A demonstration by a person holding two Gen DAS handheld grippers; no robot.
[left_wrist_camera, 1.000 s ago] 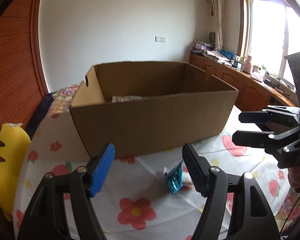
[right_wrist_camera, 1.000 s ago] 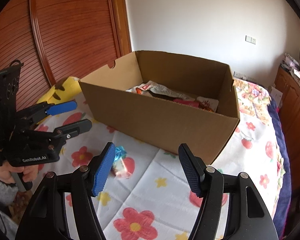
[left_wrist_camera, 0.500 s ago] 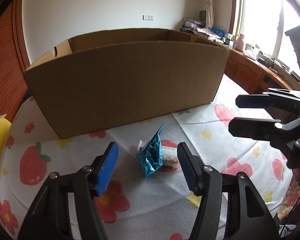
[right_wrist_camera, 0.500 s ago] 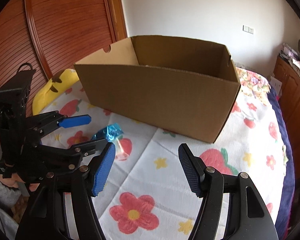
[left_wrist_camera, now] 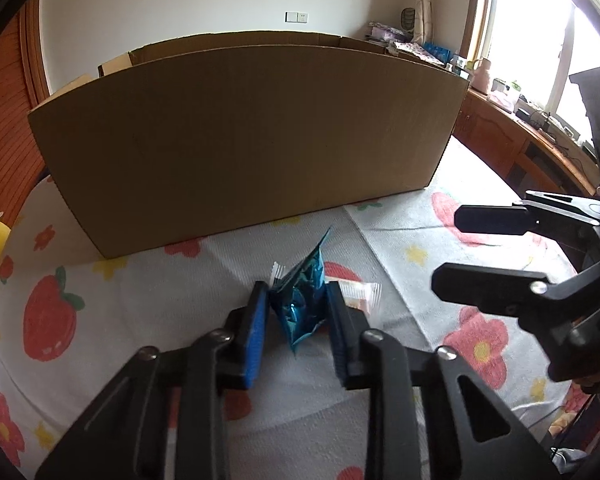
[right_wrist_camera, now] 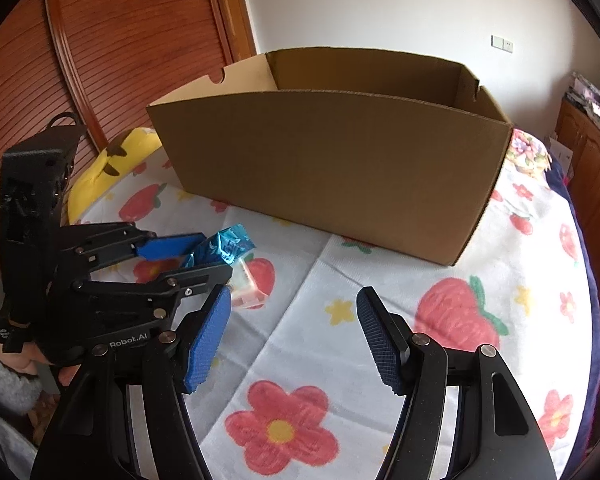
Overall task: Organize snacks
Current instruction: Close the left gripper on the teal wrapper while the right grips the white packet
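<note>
A shiny blue snack packet stands on the flowered cloth in front of a large open cardboard box. My left gripper has closed its blue pads on both sides of the packet; it also shows in the right wrist view, with the packet between its fingers. A pale pink-and-white snack packet lies just behind the blue one, also seen in the right wrist view. My right gripper is open and empty above the cloth, to the right of the left one.
The box stands on a bed covered by a white cloth with strawberries and flowers. A yellow plush toy lies at the bed's left edge by a wooden sliding door. A wooden counter runs under the window.
My left gripper has dropped low and forward to the blue packet and closed its fingers on it. My right gripper has lowered slightly and stays open.
</note>
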